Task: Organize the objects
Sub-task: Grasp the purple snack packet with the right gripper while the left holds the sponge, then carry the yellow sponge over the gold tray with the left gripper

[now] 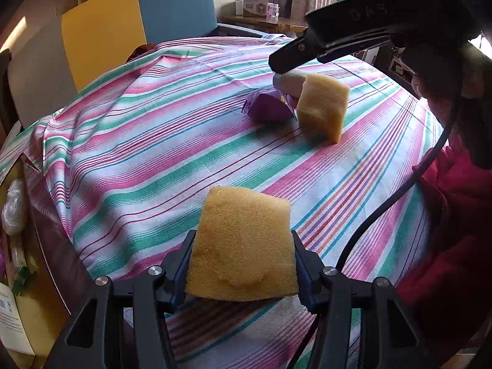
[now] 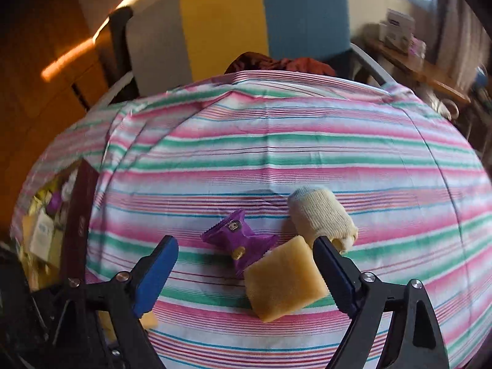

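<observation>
Left gripper [image 1: 243, 273]: pinching a yellow sponge [image 1: 243, 246] flat between its two pads; the sponge sticks out toward 12 o'clock, above the striped tablecloth [image 1: 138, 160].
Right gripper [image 2: 246, 264]: spread wide, nothing between the pads; no pad presses on anything.
Second sponge [image 2: 284, 286]: lies on the cloth inside the right gripper's gap, off centre toward the 3 o'clock finger, its corner almost under that tip; whether it touches I cannot tell.
Long axis: the second sponge sits turned like a diamond, corners at 12 and 6 o'clock, so its flat sides stand skew to the pads.
Purple snack packet [image 2: 238, 240]: just beyond, at 11 o'clock from the second sponge, touching or overlapped by its corner.
Rolled sock [image 2: 321, 215]: farther, at 1 o'clock, beside the packet.
Nearer hand: right, by judgement; the left is occupied.
Box [image 2: 77, 215]: at 9 o'clock off the table edge, already holding items; likely the destination.
</observation>
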Available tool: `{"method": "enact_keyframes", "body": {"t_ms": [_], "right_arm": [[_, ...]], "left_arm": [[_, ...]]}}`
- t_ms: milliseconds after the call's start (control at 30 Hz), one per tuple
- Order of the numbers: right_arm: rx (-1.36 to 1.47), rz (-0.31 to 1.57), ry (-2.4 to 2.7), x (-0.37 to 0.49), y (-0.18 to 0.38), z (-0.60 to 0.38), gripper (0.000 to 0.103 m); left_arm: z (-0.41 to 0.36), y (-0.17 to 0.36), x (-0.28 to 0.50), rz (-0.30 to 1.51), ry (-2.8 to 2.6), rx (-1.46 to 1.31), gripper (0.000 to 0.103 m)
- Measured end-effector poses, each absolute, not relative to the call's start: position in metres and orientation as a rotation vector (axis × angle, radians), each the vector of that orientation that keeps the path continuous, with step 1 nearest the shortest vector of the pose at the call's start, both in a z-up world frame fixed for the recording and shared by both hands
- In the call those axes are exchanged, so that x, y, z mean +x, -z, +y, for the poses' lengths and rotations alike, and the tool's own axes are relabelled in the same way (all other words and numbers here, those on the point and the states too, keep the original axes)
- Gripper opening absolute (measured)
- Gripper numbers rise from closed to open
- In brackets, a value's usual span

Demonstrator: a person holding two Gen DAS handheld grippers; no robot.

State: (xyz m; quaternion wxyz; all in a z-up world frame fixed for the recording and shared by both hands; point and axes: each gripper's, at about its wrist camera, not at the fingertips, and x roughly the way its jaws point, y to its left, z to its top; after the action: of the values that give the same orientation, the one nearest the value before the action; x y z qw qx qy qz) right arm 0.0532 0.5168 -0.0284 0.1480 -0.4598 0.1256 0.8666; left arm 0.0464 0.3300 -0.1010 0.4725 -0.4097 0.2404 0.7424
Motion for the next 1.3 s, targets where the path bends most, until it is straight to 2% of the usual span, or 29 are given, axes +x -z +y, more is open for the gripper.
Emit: {"method": "enact_keyframes", "body": {"t_ms": [233,400,467,500,533,933,1300], "right_arm": [[-1.672,-0.052,-2.442,0.013,0.057,0.504,0.079],[-1.798,-0.166,-2.404,-0.009,0.078,0.503,0.072],[-1.827,-0.16,-2.369,-0.017,0.092,0.507,0.06],[-1.831,-0.142,-2.349,-0.018,0.098,0.51,0.035],[-1.814,-0.106,-2.351,-0.018,0.1,0.512,0.034],[-1.644,0.322,-2.479,0.014,0.104,0.501,0.035],[-1.602,0.374,-2.514,0.027,0.101,0.502,0.036]], "left_arm": [[0.33,0.102,0.044,0.58,-1.817,-1.003,0.056],[0.329,0.102,0.044,0.581,-1.822,-0.999,0.057],[0.329,0.102,0.044,0.58,-1.823,-0.999,0.057],[0.328,0.102,0.043,0.578,-1.822,-0.999,0.057],[0.328,0.102,0.043,0.577,-1.823,-0.997,0.057],[0.325,0.099,0.045,0.56,-1.831,-1.001,0.056],[0.294,0.056,0.052,0.472,-1.88,-0.947,0.056]]}}
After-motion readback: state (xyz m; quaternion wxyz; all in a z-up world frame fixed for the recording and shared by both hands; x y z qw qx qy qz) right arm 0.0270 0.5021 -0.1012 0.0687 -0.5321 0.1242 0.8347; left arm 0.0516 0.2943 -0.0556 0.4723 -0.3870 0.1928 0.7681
